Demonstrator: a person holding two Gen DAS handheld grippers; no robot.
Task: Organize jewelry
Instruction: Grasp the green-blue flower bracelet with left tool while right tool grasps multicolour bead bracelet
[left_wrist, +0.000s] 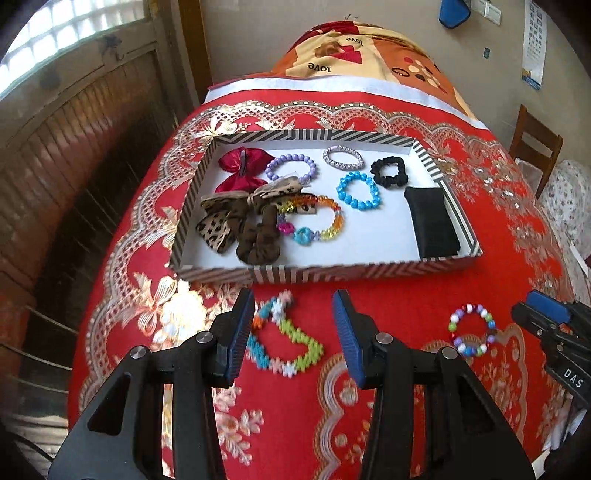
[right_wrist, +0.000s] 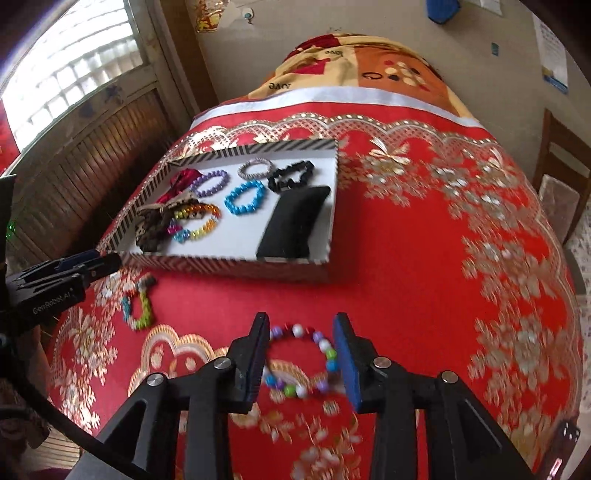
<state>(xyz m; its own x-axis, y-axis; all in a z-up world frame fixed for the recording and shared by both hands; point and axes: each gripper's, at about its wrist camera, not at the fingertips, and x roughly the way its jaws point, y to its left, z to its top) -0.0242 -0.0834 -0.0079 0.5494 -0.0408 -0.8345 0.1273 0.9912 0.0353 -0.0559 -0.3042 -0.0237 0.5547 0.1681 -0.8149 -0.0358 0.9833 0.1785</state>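
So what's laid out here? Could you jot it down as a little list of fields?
surface: red cloth with gold floral pattern
container: shallow striped cardboard tray
inside tray: purple bead bracelet, blue bead bracelet, black scrunchie, black pouch
outside tray: zigzag multicolour bracelet, pastel round-bead bracelet
left gripper: open, above zigzag bracelet
right gripper: open, jaws either side of pastel bracelet

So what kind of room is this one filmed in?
Likely a bedroom at home: the work surface looks like a bed under a red cloth, with a folded printed blanket at its far end, a window and a wooden chair beside it.
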